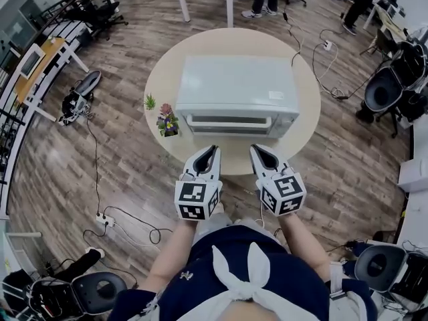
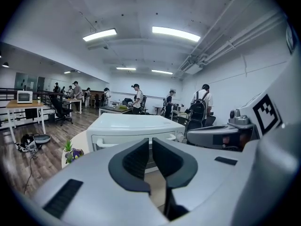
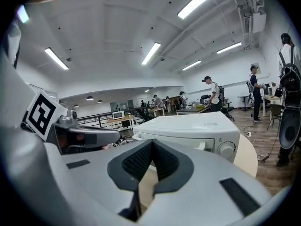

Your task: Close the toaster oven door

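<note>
- Toaster oven (image 1: 237,92) sits about mid-worktop, long side running left to right in the head view, with its front facing the person holding the grippers.
- It's a boxy pale mint-white thing with rounded corners and a smooth, flat top.
- The door (image 1: 229,122) stands upright, flush with the front, so it looks closed. It has a dark window strip, and a pale bar handle (image 2: 104,144) runs along its top edge.
- There's a round knob (image 3: 227,149) at the right end of the front panel.
- The worktop (image 1: 304,122) is a round, plain beige table on a wood-plank floor.
- Two tiny potted plants sit left of the oven: a green spiky one (image 1: 150,101) and a flowery one (image 1: 167,120) just beside the front corner.
- Left gripper (image 1: 211,151) hangs over the near worktop edge, aimed at the oven. Its ribbed dark fingers (image 2: 136,161) are pretty much together with only a thin slit between them, holding nothing.
- Right gripper (image 1: 258,150) is next to it, aimed the same way, fingers pressed together and empty too.
- Neither gripper is touching the oven.
</note>
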Available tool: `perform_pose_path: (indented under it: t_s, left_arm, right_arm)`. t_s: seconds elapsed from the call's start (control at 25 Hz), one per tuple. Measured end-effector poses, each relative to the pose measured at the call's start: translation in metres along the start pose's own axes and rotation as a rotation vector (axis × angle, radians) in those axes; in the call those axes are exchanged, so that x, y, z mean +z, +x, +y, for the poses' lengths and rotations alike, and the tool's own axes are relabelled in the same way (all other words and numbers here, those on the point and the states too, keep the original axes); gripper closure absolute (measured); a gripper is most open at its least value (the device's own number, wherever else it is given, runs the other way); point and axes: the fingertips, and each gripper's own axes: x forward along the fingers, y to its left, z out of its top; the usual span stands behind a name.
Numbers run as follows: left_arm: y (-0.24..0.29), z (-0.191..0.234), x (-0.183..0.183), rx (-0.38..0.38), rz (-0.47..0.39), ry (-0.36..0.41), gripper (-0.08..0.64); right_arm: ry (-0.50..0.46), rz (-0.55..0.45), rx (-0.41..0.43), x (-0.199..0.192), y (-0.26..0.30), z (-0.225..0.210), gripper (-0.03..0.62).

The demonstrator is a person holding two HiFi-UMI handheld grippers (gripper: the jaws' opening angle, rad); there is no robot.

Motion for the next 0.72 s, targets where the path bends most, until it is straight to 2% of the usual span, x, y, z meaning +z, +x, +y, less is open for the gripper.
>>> perform_pose_path:
  t_s: [0.72]
  left_arm:
    - [-0.016, -0.001, -0.002, 0.014, -0.008, -0.014, 0.524]
  right_arm:
    - [0.014, -0.003, 0.012, -0.002, -0.009, 0.009, 0.59]
